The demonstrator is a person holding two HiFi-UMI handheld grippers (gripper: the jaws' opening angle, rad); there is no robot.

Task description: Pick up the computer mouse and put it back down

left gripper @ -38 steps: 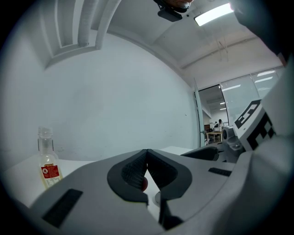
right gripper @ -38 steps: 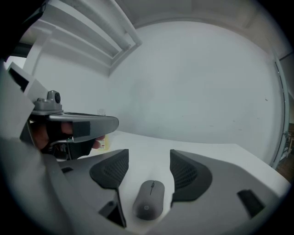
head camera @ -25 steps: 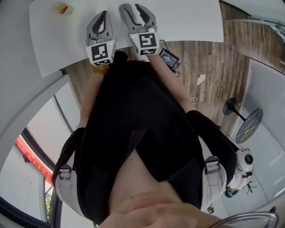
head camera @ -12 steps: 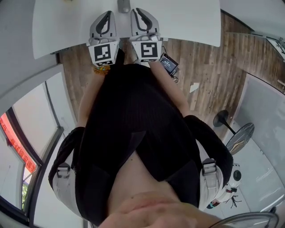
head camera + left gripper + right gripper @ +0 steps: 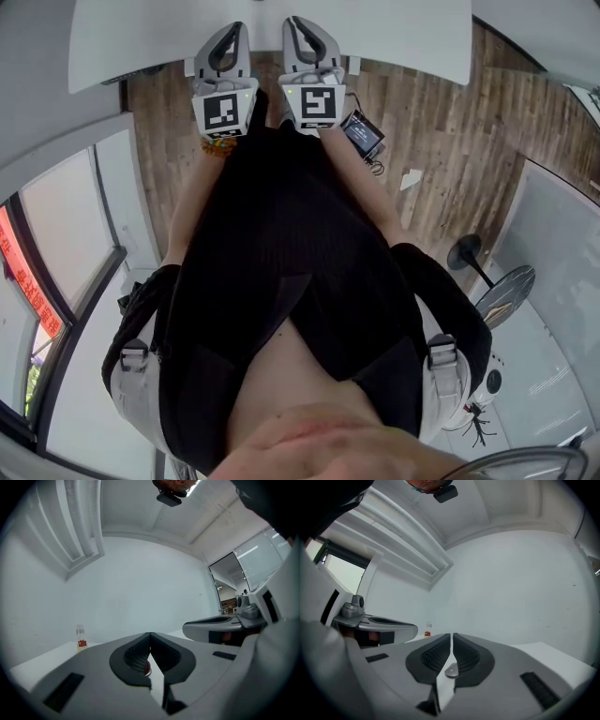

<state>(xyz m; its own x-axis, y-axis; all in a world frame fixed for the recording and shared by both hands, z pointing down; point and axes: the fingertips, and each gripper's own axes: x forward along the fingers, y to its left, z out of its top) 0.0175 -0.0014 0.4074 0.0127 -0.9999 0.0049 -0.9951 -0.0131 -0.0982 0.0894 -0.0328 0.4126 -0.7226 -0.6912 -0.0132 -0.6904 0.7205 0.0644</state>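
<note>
The grey computer mouse point(image 5: 451, 671) lies on the white table point(image 5: 553, 653), seen small through the slot behind my right gripper's pads; it is outside the head view. My right gripper point(image 5: 452, 634) point(image 5: 294, 21) points level over the table's near edge, its jaws closing with the tips almost touching and nothing between them. Beside it, my left gripper point(image 5: 150, 633) point(image 5: 236, 26) is shut and empty. Neither gripper touches the mouse.
A small bottle with a red label point(image 5: 81, 639) point(image 5: 427, 631) stands far back on the table point(image 5: 394, 37). A plain white wall rises behind. Below the table edge are wooden floor point(image 5: 441, 141) and a round black stand base point(image 5: 467, 249).
Both grippers drew back toward the table's near edge. The right jaws went from spread apart to closed. The mouse and the bottle slid out of the head view at the top.
</note>
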